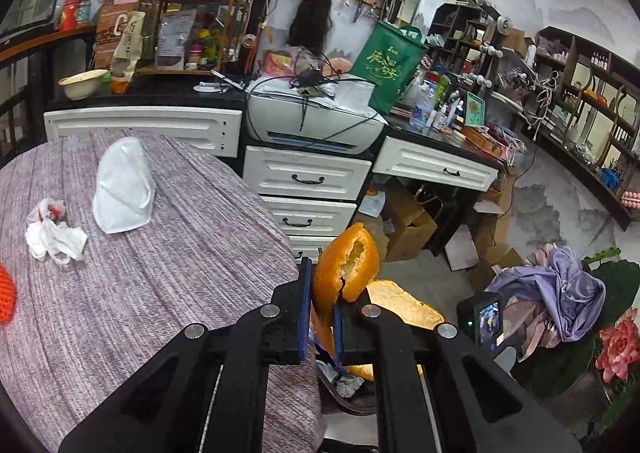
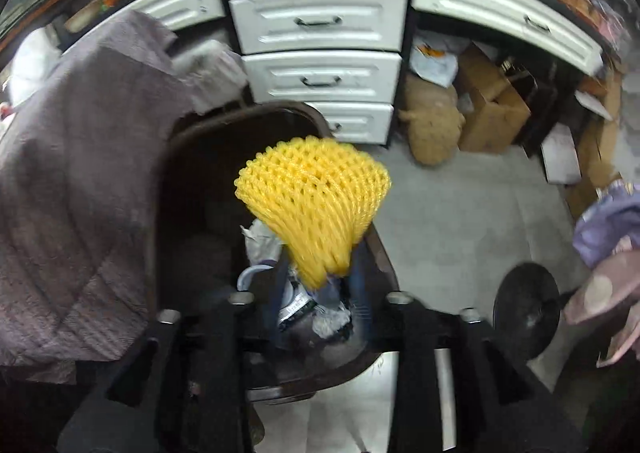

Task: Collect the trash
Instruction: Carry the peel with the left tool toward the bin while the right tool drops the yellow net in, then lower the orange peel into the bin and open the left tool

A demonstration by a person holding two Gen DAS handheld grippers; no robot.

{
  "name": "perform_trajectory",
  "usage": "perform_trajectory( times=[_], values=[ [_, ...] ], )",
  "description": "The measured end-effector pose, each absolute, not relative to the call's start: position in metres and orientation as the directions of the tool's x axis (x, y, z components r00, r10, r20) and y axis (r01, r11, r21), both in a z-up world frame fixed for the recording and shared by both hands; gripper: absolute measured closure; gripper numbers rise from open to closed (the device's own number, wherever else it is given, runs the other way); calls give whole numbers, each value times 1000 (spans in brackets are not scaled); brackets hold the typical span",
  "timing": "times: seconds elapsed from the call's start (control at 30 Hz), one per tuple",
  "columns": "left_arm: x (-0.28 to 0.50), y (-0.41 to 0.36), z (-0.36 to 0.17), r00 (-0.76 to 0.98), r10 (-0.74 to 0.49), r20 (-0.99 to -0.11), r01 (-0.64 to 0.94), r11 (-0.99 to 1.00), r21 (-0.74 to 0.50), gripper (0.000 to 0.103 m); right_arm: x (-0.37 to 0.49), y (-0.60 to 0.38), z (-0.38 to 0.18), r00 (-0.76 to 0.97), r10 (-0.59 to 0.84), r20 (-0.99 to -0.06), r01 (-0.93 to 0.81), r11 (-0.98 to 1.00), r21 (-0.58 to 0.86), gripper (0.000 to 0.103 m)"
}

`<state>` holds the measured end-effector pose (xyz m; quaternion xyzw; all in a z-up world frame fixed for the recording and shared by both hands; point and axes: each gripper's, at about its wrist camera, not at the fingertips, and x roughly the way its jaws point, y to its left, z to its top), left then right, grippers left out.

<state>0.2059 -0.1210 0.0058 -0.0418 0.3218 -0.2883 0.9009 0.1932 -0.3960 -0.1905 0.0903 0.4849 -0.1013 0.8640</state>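
Note:
My left gripper (image 1: 322, 293) is shut on a piece of orange peel (image 1: 348, 257), held just past the edge of the cloth-covered table (image 1: 160, 293); under it shows a bit of the dark trash bin (image 1: 344, 407). On the table lie a white face mask (image 1: 124, 185) and a crumpled, red-stained tissue (image 1: 52, 231). In the right wrist view a yellow foam fruit net (image 2: 316, 189) hangs over the brown bin (image 2: 248, 109). Its narrow end sits between the blurred pads of my right gripper (image 2: 320, 285), which stand apart from it. Crumpled paper (image 2: 260, 241) lies in the bin.
A red-orange object (image 1: 5, 297) pokes in at the table's left edge. White drawers (image 1: 308, 177) under a printer (image 1: 312, 113) stand behind the bin. Cardboard boxes (image 1: 408, 229) sit under the desk, a purple cloth heap (image 1: 560, 293) at right, a black disc (image 2: 524, 309) on the floor.

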Motion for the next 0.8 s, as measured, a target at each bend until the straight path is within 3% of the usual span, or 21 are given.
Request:
perform_trajectory(
  times=[0.03,0.07,0.43,0.8],
  values=[
    [206,-123,5,625,-548,-556,496,829,-259,94,192,-398,-192,508,-85,-857,273,960,67,39],
    [205,-126,5,621,-551,-558,500,826,-260,94,190,-399,-192,514,-80,-854,279,957,78,35],
    [204,-140,0,592,-574,-566,516,809,-282,94,180,-405,-162,575,-64,-815,291,948,131,33],
    [205,-176,-15,547,-584,-600,548,792,-270,94,143,-431,-84,720,-160,-675,366,914,174,30]
  ],
)
